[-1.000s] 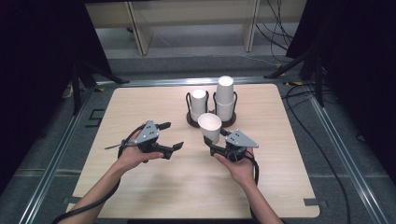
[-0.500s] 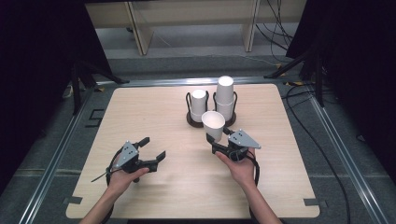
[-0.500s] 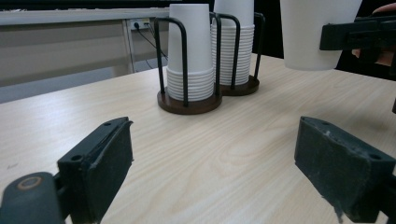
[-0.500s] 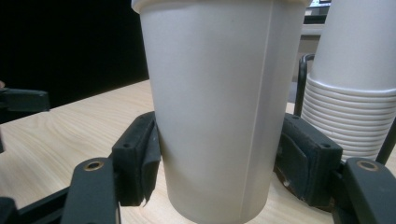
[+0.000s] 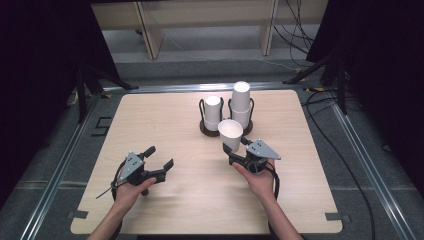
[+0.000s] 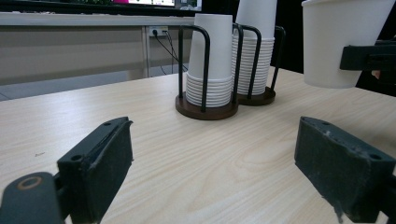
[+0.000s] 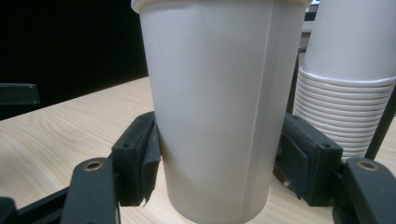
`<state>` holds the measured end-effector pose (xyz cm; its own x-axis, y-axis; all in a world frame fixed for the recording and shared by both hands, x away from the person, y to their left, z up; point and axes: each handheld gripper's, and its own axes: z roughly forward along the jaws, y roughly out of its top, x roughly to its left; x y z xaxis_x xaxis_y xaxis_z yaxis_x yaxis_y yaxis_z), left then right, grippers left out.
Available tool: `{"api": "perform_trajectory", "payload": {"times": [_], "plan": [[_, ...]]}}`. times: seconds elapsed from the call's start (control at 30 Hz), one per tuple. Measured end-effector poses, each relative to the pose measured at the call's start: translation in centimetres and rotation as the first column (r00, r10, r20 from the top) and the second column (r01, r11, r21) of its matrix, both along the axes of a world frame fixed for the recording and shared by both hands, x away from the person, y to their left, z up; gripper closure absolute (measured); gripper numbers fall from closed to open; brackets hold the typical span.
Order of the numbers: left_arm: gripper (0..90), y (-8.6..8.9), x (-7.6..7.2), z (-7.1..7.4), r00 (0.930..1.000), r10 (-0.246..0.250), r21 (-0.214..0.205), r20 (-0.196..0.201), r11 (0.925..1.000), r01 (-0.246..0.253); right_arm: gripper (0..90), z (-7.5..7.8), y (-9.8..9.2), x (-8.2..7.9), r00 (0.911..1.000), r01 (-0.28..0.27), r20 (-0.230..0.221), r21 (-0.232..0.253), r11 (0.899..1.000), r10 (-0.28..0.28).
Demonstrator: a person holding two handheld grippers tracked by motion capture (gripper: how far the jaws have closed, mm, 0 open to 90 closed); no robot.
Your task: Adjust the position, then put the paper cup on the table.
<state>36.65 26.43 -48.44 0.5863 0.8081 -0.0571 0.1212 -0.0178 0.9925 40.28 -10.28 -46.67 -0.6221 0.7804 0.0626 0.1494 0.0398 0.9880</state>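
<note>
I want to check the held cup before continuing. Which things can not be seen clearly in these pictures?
- Paper cup: rim cut off by the top edge in the right gripper view; its inside is hidden there.
- Taller cup stack: top cut off by the picture edge.
- Right gripper: the jaws are partly covered by the cup in the high view.

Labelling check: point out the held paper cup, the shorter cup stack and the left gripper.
paper cup (image 7: 215, 116): right gripper view, side wall between the jaws.
shorter cup stack (image 5: 213, 111): high view, upper side of the stack.
left gripper (image 5: 159, 157): high view, gap between its open fingertips.
</note>
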Motion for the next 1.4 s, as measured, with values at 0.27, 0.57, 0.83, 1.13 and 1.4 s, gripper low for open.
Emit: {"api": "perform_trajectory", "payload": {"times": [0.27,0.57,0.83,1.13,1.4], "plan": [[10.8,0.0,-0.3,0.4,0.9997,-0.003,-0.023,0.024,0.9997,0.003,34.7,0.2,0.0,-0.5,0.9997,0.014,-0.017,-0.001,1.0,-0.014],[10.9,0.3,-0.9,0.4,1.0,0.001,-0.003,0.009,1.0,-0.001,34.6,0.1,0.7,-0.2,0.9997,-0.017,-0.016,0.007,1.0,0.017],[11.0,0.2,-0.7,0.5,0.9997,0.006,0.013,0.024,0.9999,-0.006,34.5,0.0,1.1,0.7,0.9983,-0.049,-0.034,-0.005,0.999,0.048],[11.0,0.0,-0.9,0.4,0.9987,-0.014,0.024,0.05,0.9996,0.013,34.6,-0.9,2.1,2.0,0.9937,-0.048,-0.103,-0.052,0.997,0.043],[11.0,0.2,-1.1,0.5,0.9994,-0.007,0.037,0.034,0.9993,0.006,34.6,-1.0,3.1,3.5,0.9842,-0.036,-0.177,-0.155,0.987,0.009]]}}
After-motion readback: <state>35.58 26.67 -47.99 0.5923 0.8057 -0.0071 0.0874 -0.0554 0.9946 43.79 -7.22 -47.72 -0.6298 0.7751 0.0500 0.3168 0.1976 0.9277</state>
